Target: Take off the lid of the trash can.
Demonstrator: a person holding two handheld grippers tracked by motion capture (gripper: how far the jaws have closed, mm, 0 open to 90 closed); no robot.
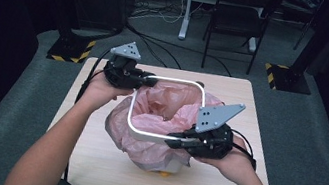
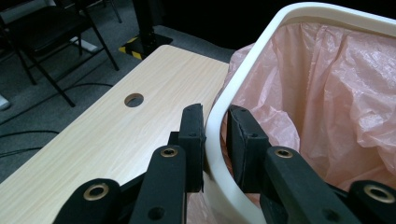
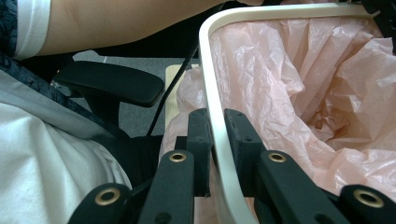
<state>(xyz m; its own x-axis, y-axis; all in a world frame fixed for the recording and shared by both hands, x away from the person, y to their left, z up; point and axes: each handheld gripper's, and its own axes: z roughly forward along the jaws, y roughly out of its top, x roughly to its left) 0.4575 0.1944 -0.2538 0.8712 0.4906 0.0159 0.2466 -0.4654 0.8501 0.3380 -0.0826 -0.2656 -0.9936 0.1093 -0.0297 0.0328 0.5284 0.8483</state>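
Observation:
A white rounded-square rim (image 1: pixel 172 80) sits at the top of a bin lined with a crumpled pink plastic bag (image 1: pixel 170 103) on the wooden table (image 1: pixel 91 156). My left gripper (image 1: pixel 146 80) clamps the rim's far left corner. In the left gripper view its jaws (image 2: pixel 215 121) straddle the rim (image 2: pixel 299 11), one pad outside and one inside against the bag (image 2: pixel 327 84). My right gripper (image 1: pixel 176 140) holds the near right side. In the right gripper view its pads (image 3: pixel 216 123) press both sides of the rim (image 3: pixel 280 11), with the bag (image 3: pixel 280 70) inside.
The bag hangs over the bin's sides and spreads on the table. A small yellow thing (image 1: pixel 164 174) peeks from under the bin at the front. A round hole (image 2: pixel 134 99) is in the tabletop. A folding chair (image 1: pixel 239 14) and cables stand beyond the table.

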